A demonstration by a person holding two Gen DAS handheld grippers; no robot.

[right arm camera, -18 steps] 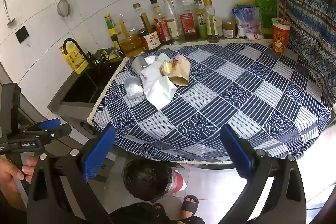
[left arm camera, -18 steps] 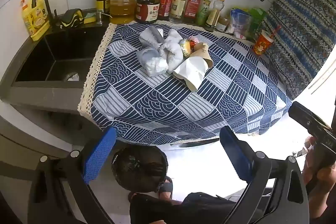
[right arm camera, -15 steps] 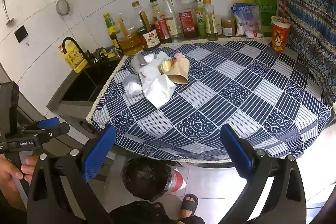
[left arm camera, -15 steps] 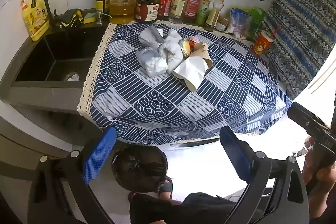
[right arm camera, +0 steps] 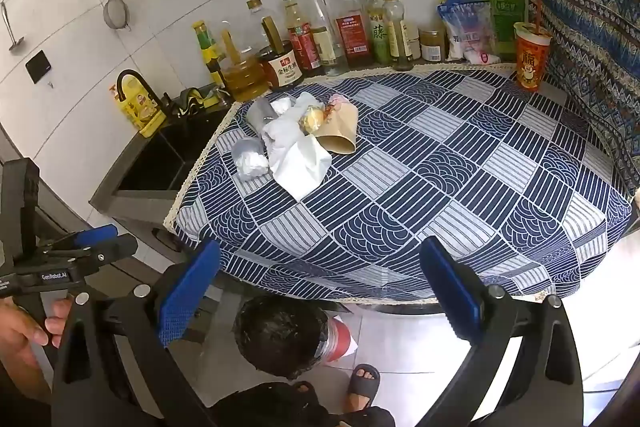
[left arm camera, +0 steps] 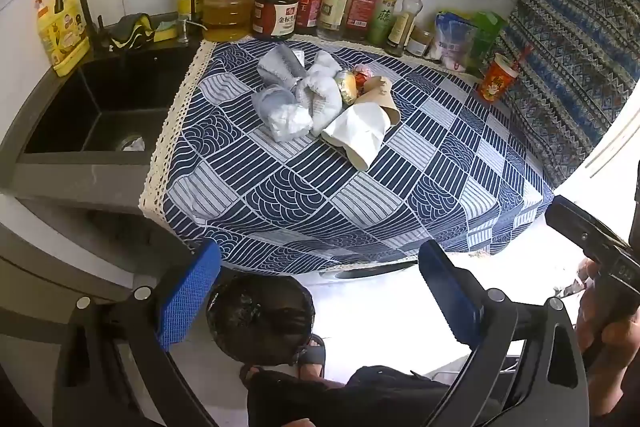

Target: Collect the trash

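Note:
A pile of trash lies on the blue patterned tablecloth: crumpled white wrappers, clear plastic bags, a brown paper cup and a white paper bag. The pile also shows in the right wrist view. A bin lined with a black bag stands on the floor below the table edge, also seen in the right wrist view. My left gripper is open and empty above the bin. My right gripper is open and empty, short of the table's front edge.
A row of sauce and oil bottles lines the back wall. A black sink with a tap sits left of the table. A red paper cup stands at the back right. A patterned cloth hangs on the right.
Both views have shifted only slightly; the right gripper has drifted a little, with the table sitting a bit higher in its view. Both grippers stay open and empty.

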